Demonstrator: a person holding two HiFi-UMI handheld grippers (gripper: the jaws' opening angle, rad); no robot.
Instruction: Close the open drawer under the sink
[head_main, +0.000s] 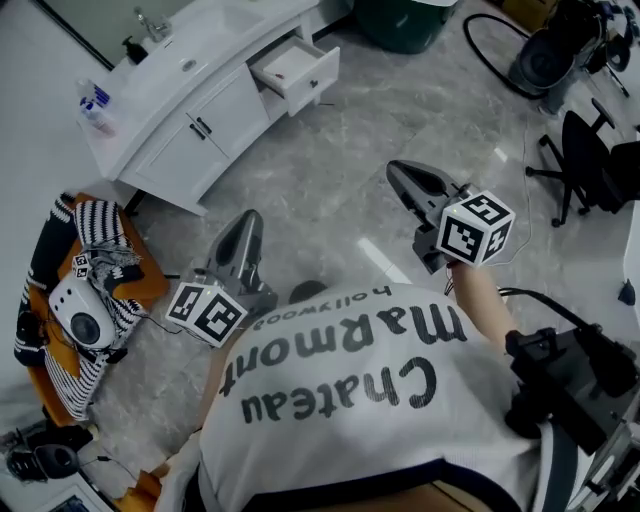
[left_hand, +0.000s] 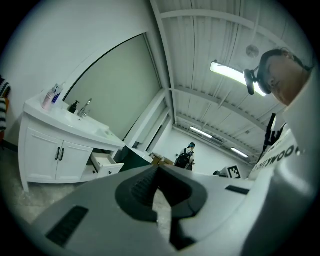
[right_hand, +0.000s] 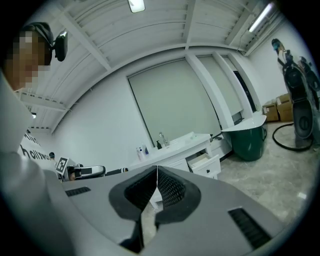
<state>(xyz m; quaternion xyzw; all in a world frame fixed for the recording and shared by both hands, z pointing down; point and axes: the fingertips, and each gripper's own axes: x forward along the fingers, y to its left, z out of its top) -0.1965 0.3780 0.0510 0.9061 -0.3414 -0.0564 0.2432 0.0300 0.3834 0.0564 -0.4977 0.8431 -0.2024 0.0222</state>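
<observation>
under the sink (head_main: 188, 62), the white drawer (head_main: 295, 68) stands pulled open.

Bright, even ceiling-tube light (left_hand: 227, 72); fisheye-bent edges, dark vignetted corners.

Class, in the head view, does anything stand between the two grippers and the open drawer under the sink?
Nothing visible does. Only bare floor lies between the left gripper, the right gripper and the open drawer. Both grippers are well short of it.
</observation>
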